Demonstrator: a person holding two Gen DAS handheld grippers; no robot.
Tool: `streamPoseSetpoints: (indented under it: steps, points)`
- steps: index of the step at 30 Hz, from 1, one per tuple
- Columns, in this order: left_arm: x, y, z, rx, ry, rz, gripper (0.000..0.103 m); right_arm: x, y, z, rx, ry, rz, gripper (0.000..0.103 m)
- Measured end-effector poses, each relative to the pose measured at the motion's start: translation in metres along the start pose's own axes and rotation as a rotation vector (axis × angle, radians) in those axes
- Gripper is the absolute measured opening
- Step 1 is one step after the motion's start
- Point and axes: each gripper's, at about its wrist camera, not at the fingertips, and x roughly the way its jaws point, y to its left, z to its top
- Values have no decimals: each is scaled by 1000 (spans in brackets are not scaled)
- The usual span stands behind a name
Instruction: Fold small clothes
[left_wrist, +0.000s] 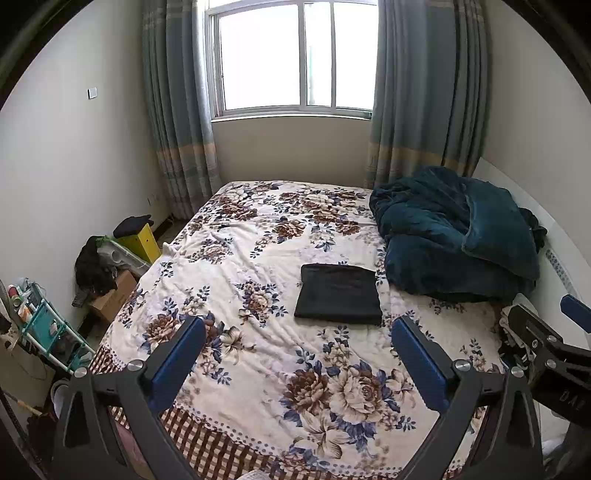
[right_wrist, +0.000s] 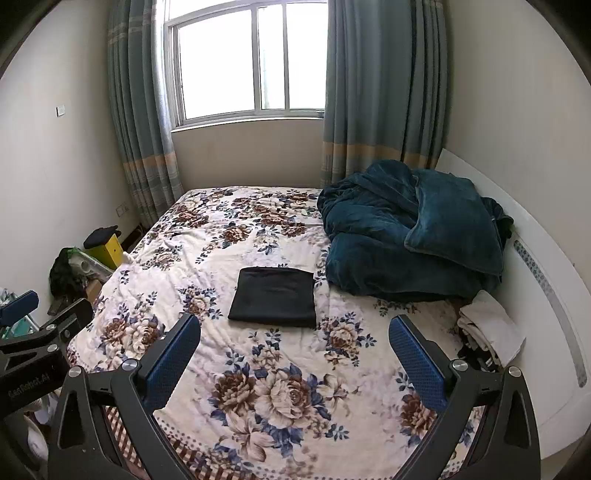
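Observation:
A black garment (left_wrist: 338, 294) lies folded into a neat rectangle in the middle of the floral bedspread (left_wrist: 258, 332); it also shows in the right wrist view (right_wrist: 274, 297). My left gripper (left_wrist: 298, 332) is open and empty, held above the near part of the bed, short of the garment. My right gripper (right_wrist: 294, 330) is open and empty too, beside the left one. The right gripper shows at the right edge of the left wrist view (left_wrist: 554, 343), and the left gripper at the left edge of the right wrist view (right_wrist: 33, 332).
A crumpled teal blanket (right_wrist: 410, 240) is heaped at the far right of the bed by the white headboard (right_wrist: 546, 295). A pile of light clothes (right_wrist: 487, 328) lies at the right edge. Boxes, a yellow bin (left_wrist: 142, 242) and a teal rack (left_wrist: 48, 328) crowd the floor left.

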Motion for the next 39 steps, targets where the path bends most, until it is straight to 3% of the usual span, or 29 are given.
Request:
streamPoseSetpoints:
  steps: [39]
  points:
    - [-13,-5,1,-14,16,-4,103,13,-10,0,13,21,30,103]
